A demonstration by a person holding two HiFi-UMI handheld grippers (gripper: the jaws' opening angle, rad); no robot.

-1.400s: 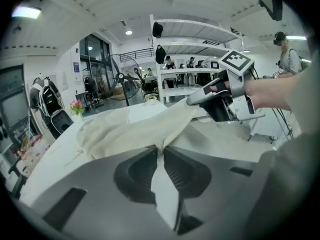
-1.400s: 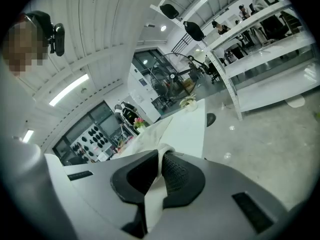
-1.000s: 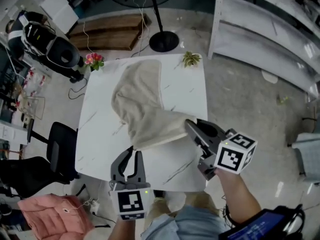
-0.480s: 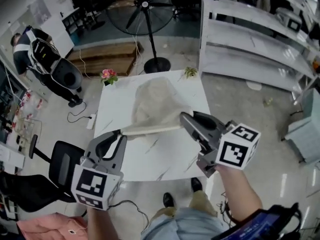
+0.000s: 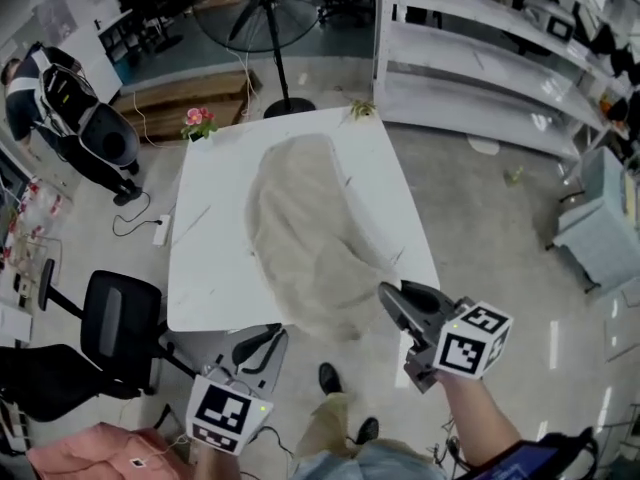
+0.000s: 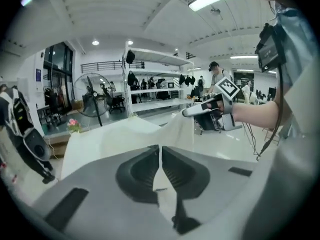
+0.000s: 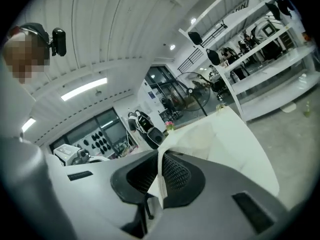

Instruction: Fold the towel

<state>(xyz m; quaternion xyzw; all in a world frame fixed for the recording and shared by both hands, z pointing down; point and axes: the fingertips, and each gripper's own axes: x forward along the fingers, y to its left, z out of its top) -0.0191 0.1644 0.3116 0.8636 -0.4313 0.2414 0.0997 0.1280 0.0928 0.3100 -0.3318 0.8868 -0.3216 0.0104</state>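
A beige towel [image 5: 300, 228] lies stretched lengthwise on the white marble-look table [image 5: 215, 228], and its near end hangs past the table's near edge. My left gripper [image 5: 275, 336] is below that edge at the lower left, shut on one near corner; a thin strip of cloth shows between its jaws in the left gripper view [image 6: 160, 156]. My right gripper [image 5: 388, 296] is off the table's near right corner, shut on the other near corner [image 7: 161, 166]. The towel [image 6: 130, 136] runs taut between the two grippers and on to the right gripper [image 6: 195, 111].
A pink flower pot [image 5: 198, 121] and a small green plant [image 5: 361, 109] stand at the table's far corners. A black office chair [image 5: 115, 333] is to the left, a fan stand [image 5: 270, 38] behind, white shelving [image 5: 470, 58] at the right, and a pink cushion [image 5: 100, 453] on the floor.
Both grippers have drawn back past the table's near edge with the towel. The towel, bunched and doubled over before, now lies stretched out along the table.
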